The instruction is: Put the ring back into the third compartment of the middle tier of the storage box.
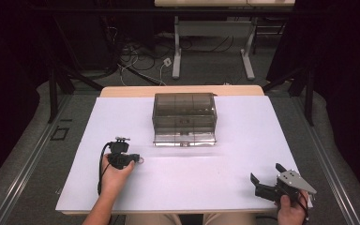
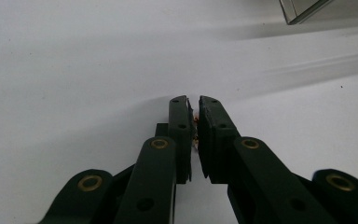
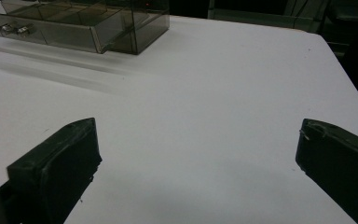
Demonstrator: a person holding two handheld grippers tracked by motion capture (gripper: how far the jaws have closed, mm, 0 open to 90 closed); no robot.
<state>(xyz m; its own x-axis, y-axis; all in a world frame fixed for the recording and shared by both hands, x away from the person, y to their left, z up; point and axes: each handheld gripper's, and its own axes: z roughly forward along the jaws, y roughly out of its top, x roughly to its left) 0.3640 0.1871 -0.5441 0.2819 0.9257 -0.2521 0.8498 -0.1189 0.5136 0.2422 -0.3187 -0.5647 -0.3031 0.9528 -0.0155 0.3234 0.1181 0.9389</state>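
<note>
One smoky drawer box [image 1: 184, 118] sits mid-table, contents unclear; left fingers [image 2: 182, 135] nearly pressed together, right fingers [image 3: 60, 165] spread.

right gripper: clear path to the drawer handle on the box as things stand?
Probably yes. The right gripper has its jaws wide open and holds nothing, and bare white table lies between it and the drawer handle on the front of the clear box. Nothing stands in the way.
</note>
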